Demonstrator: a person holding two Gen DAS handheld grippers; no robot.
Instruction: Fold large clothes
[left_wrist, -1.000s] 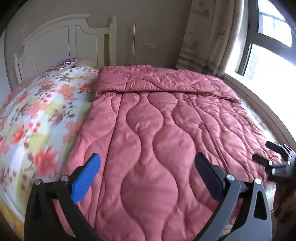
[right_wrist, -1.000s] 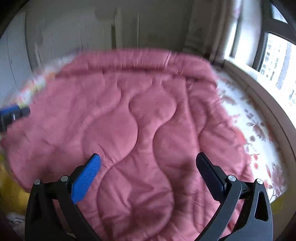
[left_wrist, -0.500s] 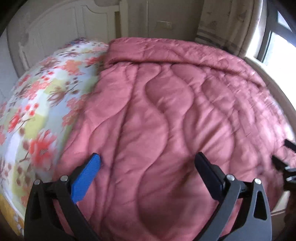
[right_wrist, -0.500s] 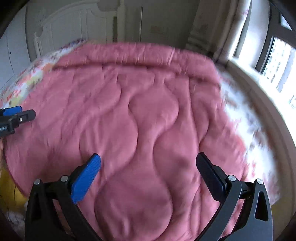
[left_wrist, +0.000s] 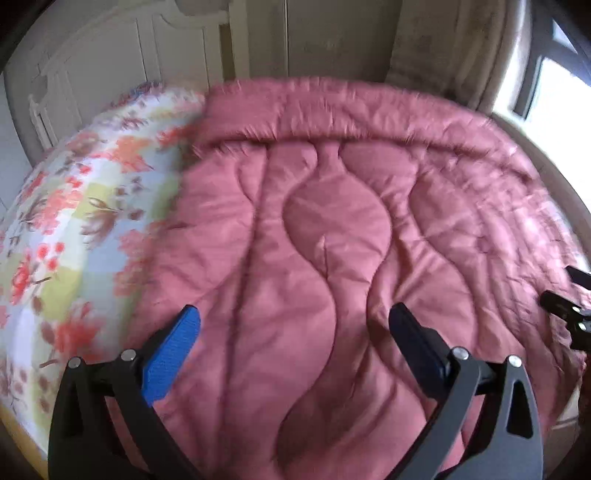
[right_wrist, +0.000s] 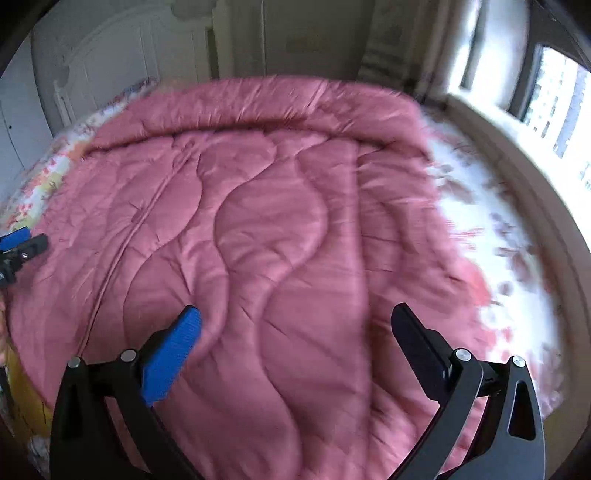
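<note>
The pink quilt (left_wrist: 325, 258) lies spread flat on the bed, its far edge folded back toward the headboard (left_wrist: 110, 85). The floral sheet (left_wrist: 74, 229) shows bare on both sides of the quilt. The left gripper (left_wrist: 295, 332) hangs above the quilt's near part, jaws wide apart, holding nothing. The right gripper (right_wrist: 295, 332) hangs likewise over the quilt, jaws wide apart and empty. A window (right_wrist: 554, 92) stands beyond the quilt's right edge.

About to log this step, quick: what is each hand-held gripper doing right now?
Left hand-held gripper: open, holding nothing, above the pink quilt.
Right hand-held gripper: open, holding nothing, above the same quilt.
</note>
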